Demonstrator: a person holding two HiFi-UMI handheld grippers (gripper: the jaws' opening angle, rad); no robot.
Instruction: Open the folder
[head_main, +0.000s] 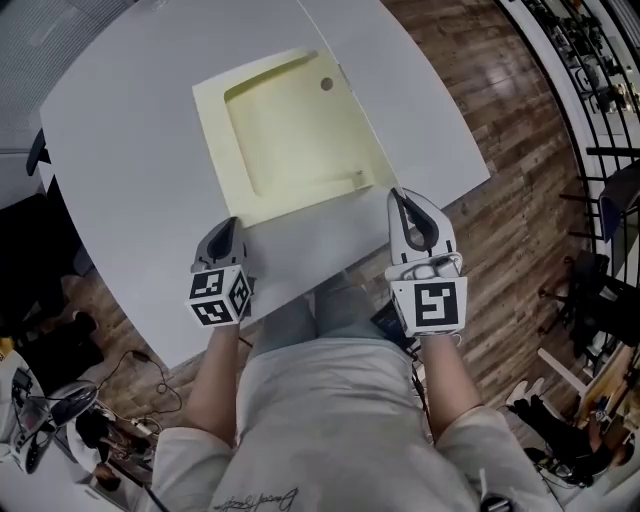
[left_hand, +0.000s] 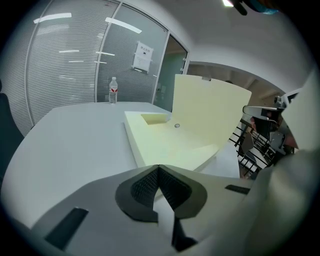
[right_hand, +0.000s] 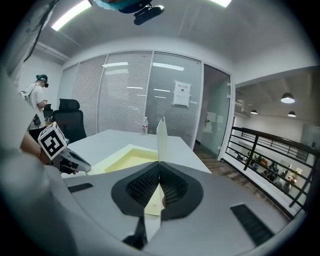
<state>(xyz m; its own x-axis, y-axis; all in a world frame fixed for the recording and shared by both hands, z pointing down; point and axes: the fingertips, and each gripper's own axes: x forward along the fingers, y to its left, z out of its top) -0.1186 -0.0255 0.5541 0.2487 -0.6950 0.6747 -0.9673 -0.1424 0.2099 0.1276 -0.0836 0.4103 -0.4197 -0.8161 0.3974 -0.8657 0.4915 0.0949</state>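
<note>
1. Right hand-held gripper (head_main: 399, 194) is clenched on the edge of the folder's cover (right_hand: 161, 134), a thin sheet that stands upright between its pads.
2. Left hand-held gripper (head_main: 229, 223) has its jaws closed together at the folder's near left corner. Whether it pins that corner cannot be told.
3. The counter (head_main: 130, 150) is a plain white top, and the pale yellow folder (head_main: 300, 130) lies on it just beyond both tools.
4. A wooden floor (head_main: 500, 120) runs beside the counter, with a black railing (right_hand: 260, 150) further out.
5. Glass walls with blinds (left_hand: 65, 65) close off the room, and a paper notice (left_hand: 144, 56) hangs on one pane.
6. A black office chair (right_hand: 70, 122) stands at the far end, near a person (right_hand: 36, 100).
7. The folder's base lies flat, showing a shallow sunken panel and a round stud (left_hand: 176, 125), with the cover raised along its right side.
8. A clear water bottle (left_hand: 113, 91) with a red label stands upright at the counter's far edge, well apart from the folder.
</note>
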